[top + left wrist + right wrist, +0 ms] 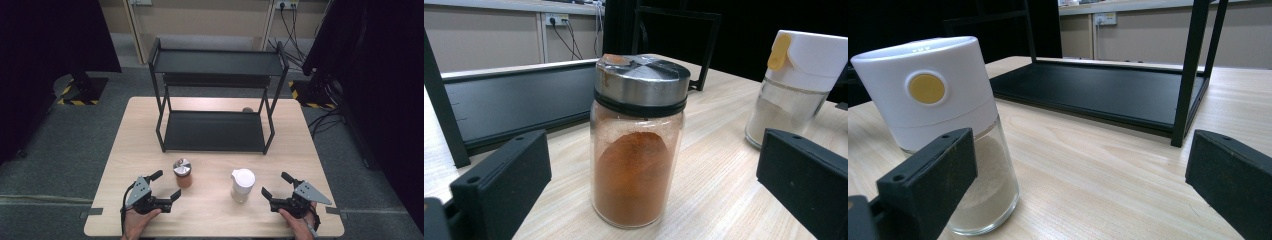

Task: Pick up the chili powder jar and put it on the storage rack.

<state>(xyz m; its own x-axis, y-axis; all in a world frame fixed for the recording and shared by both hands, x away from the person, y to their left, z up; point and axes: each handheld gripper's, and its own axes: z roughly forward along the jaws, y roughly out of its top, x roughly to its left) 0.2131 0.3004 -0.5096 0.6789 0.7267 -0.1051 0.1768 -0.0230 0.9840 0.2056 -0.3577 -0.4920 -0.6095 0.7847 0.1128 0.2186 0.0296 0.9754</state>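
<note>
Steel-lidded spice jar (638, 145) bears no label, white-capped shaker (943, 125) at its three o'clock; left gripper (166, 187) and right gripper (276, 186) gape wide, empty.

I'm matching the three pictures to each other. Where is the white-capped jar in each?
High view: white-capped jar stands on the table right of centre, just left of the right tongs.
Left gripper view: at the right edge, behind the spice jar.
Right gripper view: at the left, close to the left jaw.
Shared landmark: the black rack behind it.
</note>
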